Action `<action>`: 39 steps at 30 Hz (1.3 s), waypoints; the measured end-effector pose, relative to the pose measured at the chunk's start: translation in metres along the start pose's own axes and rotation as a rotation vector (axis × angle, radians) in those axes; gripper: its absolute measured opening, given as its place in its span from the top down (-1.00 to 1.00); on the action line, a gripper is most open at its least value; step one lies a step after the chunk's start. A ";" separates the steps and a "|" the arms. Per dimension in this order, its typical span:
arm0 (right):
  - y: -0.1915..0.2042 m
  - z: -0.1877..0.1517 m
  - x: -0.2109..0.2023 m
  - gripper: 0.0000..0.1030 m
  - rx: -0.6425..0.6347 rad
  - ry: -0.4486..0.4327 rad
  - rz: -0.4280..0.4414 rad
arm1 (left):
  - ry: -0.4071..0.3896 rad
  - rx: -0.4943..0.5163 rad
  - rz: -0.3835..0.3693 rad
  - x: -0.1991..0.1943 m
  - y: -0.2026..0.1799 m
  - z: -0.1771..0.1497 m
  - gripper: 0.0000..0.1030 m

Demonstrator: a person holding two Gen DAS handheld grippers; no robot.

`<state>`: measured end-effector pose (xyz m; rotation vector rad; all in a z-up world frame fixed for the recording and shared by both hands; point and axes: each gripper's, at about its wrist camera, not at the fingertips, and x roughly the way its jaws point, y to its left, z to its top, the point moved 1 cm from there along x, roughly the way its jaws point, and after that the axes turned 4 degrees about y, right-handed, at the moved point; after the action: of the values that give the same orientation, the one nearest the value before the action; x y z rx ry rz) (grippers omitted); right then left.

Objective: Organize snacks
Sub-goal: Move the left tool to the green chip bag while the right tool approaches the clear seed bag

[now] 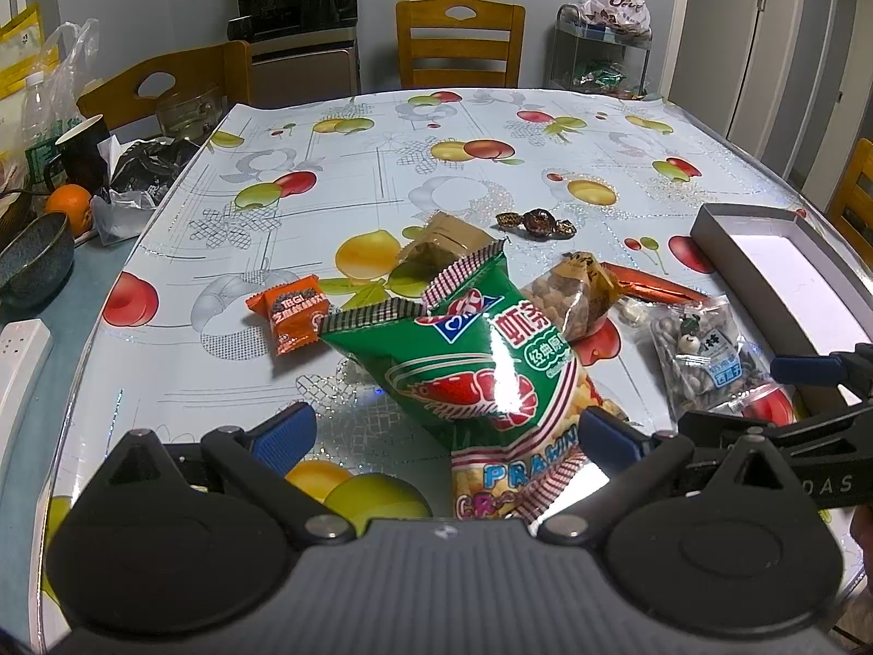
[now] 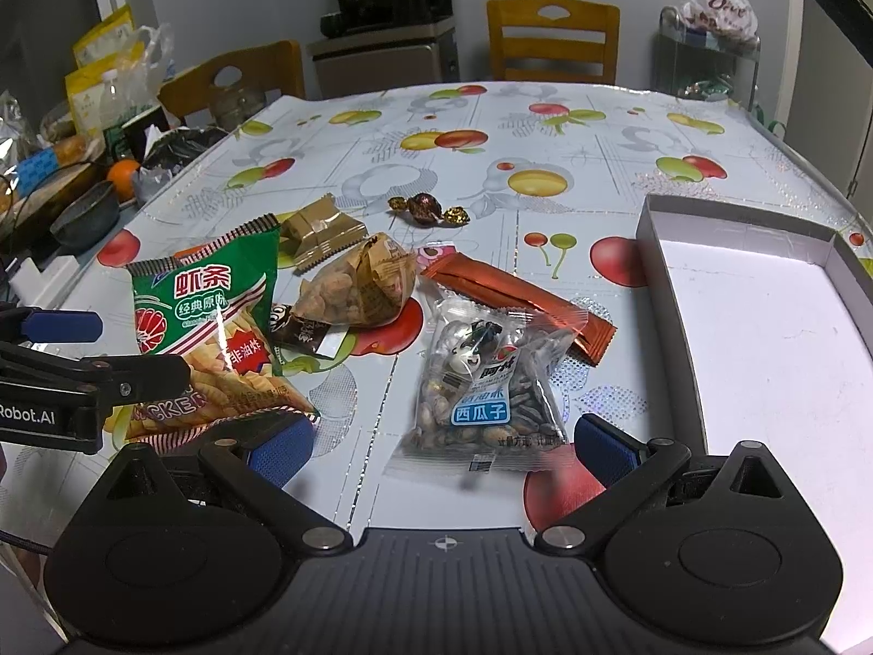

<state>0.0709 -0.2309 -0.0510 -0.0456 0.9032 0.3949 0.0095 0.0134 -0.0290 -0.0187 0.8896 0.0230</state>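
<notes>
Nearest the left tool (image 1: pixel 446 431) lies a green prawn cracker bag (image 1: pixel 480 376), shiny, with a red prawn printed on it and a striped torn-looking top edge; its lower end sits between the two blue pads, which stand wide apart and do not press it. The right tool (image 2: pixel 443 439) is likewise spread wide, low over the desk (image 2: pixel 545 125), with a clear packet of melon seeds (image 2: pixel 485 382) lying flat between its pads, untouched as far as I can see. Both tools point across the desk, side by side, the left one's arm showing at the edge of the right view.

Just behind the seed packet lies a long orange-brown sachet (image 2: pixel 518 300), and beside it a see-through bag of peanuts (image 2: pixel 354 289) resting partly against the cracker bag. A small orange wrapped snack (image 1: pixel 289 316) lies left of the crackers. Further back sit a tan packet (image 2: pixel 322 229) and a dark foil-wrapped candy (image 2: pixel 428 208), apart from the heap.

To the right stands an open grey box (image 2: pixel 655 251) with a white inside, holding nothing visible.
</notes>
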 end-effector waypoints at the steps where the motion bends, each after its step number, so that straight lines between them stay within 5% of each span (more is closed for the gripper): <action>1: 0.000 0.000 0.000 -1.00 0.000 0.000 -0.001 | 0.000 0.000 -0.001 0.000 0.000 0.000 -1.00; 23: -0.006 0.004 0.021 -0.99 0.045 -0.006 -0.037 | -0.062 -0.035 -0.035 0.019 -0.013 0.001 -1.00; 34: -0.008 0.009 0.026 -0.86 0.059 -0.023 -0.006 | -0.127 -0.086 -0.101 0.010 -0.003 0.005 -1.00; 39: -0.003 0.010 0.032 -0.75 0.033 -0.027 -0.028 | -0.090 -0.089 -0.083 0.023 -0.007 0.006 -1.00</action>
<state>0.0970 -0.2216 -0.0700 -0.0226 0.8813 0.3541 0.0290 0.0068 -0.0430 -0.1366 0.7968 -0.0138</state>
